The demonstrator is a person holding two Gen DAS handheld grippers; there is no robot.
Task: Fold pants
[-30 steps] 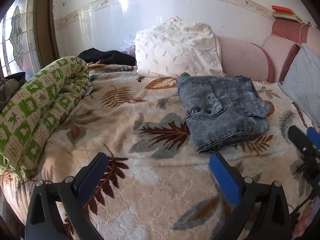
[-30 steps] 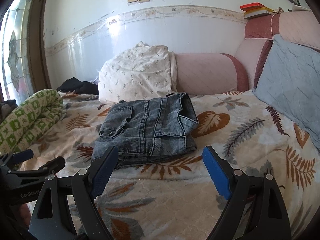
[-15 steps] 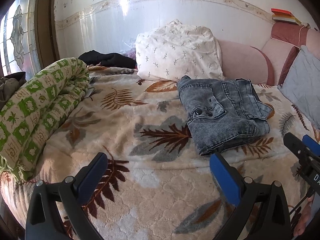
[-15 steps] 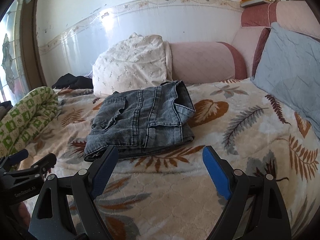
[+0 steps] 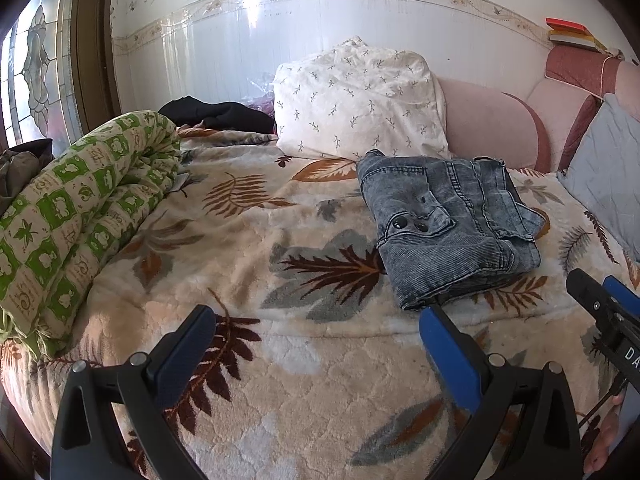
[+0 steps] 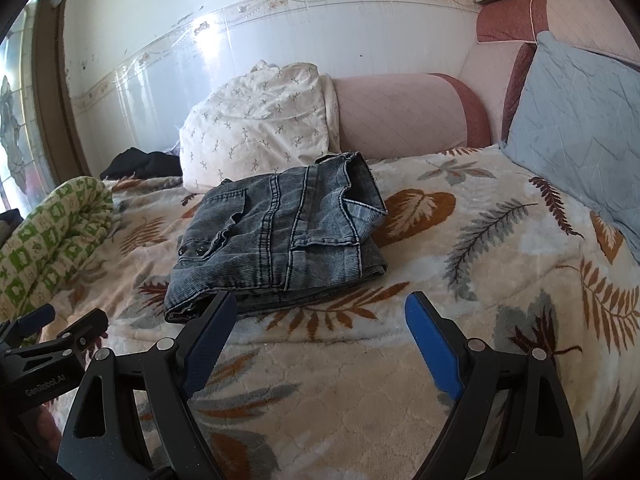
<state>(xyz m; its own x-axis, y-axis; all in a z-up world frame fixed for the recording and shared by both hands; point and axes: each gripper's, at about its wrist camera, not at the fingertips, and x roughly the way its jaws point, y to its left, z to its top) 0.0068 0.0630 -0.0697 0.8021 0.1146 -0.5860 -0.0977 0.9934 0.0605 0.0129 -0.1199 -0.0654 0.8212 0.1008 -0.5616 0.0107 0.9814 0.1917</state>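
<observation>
While both grippers gape empty — folded jeans (image 6: 280,236) just ahead; right gripper (image 6: 316,316) nearer.

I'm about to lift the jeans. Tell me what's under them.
The folded jeans lie directly on the leaf-print blanket, which shows all around them. Whatever sits beneath the stack itself is covered. Both grippers hang open, apart from the denim.

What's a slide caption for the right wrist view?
Open right gripper hovers before folded jeans on leaf-print blanket.
</observation>
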